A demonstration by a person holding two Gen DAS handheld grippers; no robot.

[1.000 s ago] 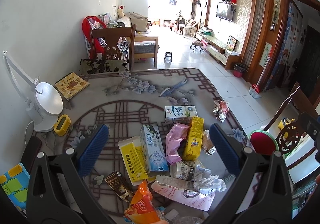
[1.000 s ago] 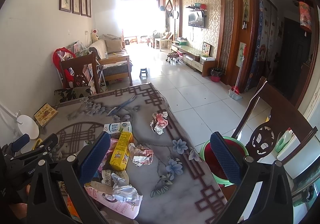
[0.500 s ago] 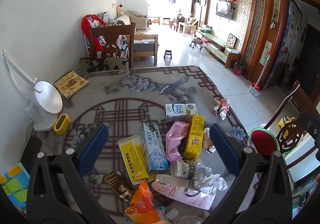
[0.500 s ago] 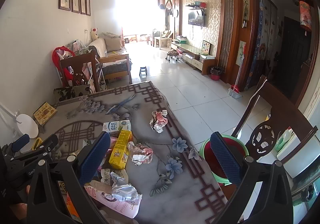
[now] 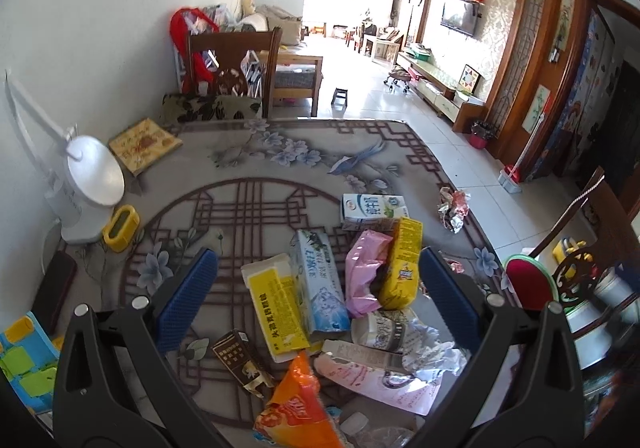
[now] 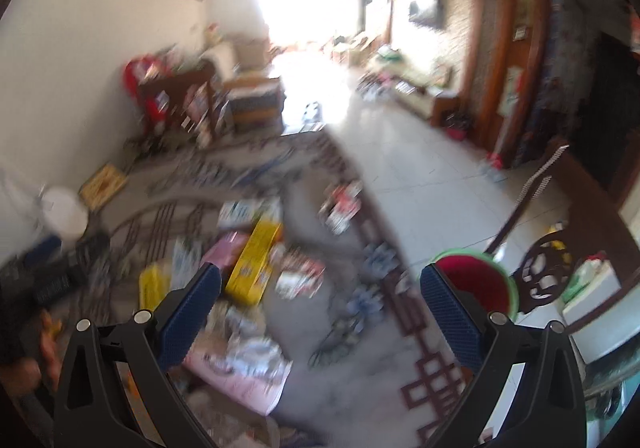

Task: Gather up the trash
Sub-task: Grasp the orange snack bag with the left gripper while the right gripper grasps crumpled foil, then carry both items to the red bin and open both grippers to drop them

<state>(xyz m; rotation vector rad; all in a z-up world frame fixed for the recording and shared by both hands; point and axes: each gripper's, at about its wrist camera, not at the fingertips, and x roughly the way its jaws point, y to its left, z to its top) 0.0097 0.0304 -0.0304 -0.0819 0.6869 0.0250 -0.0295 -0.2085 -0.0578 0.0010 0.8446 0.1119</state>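
Trash lies piled on the patterned table point(image 5: 256, 208): a white milk carton point(image 5: 374, 210), a yellow carton point(image 5: 402, 262), a pink bag point(image 5: 364, 276), a blue-white carton point(image 5: 320, 280), a yellow-white box point(image 5: 276, 308), an orange snack bag point(image 5: 298, 404) and crumpled paper point(image 5: 428, 352). A foil wrapper point(image 5: 452, 206) lies apart near the right edge. My left gripper point(image 5: 316, 296) is open above the pile, holding nothing. My right gripper point(image 6: 320, 300) is open and empty over the table's right part; its view is blurred. The yellow carton point(image 6: 258, 264) shows there too.
A red bin with a green rim point(image 6: 476, 284) stands on the floor right of the table, also in the left wrist view point(image 5: 528, 280). A white lamp point(image 5: 86, 184), a yellow object point(image 5: 120, 228) and a book point(image 5: 144, 144) sit at the table's left. Wooden chairs stand at the far end point(image 5: 232, 64) and right point(image 6: 560, 248).
The right wrist view has gone blurred: the right gripper is moving, swinging down and left toward the trash. The left gripper has hardly moved. Both stay open.
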